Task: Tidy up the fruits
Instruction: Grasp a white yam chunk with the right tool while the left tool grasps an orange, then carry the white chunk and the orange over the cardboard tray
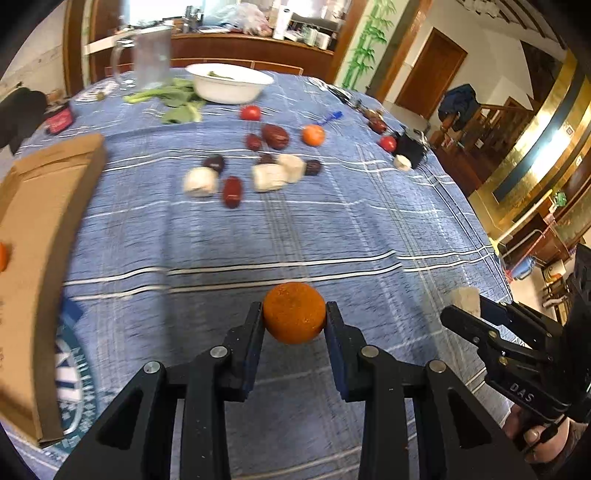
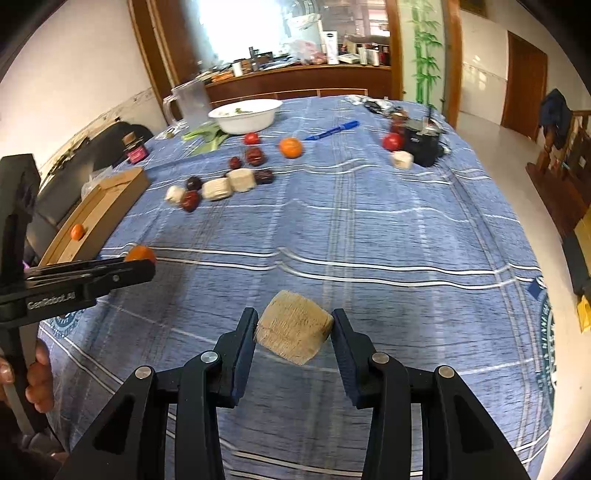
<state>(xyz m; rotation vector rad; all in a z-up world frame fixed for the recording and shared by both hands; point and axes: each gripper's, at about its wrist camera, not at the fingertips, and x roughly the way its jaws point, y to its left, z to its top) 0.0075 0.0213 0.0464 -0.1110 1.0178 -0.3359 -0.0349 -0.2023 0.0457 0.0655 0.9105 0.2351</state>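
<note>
The left gripper [image 1: 294, 314] pinched a round orange tangerine [image 1: 294, 312], while the right gripper [image 2: 294, 325] clamped a pale fibrous sugarcane chunk [image 2: 293, 326] above the blue striped tablecloth [image 2: 369, 240].

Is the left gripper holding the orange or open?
Holding it: the left gripper is shut on the orange, both fingers pressed against its sides.

A wooden counter [image 2: 295, 79] stands below a bright window [image 2: 240, 26]; white walls [image 2: 74, 74]; brown door [image 2: 524, 81].
</note>
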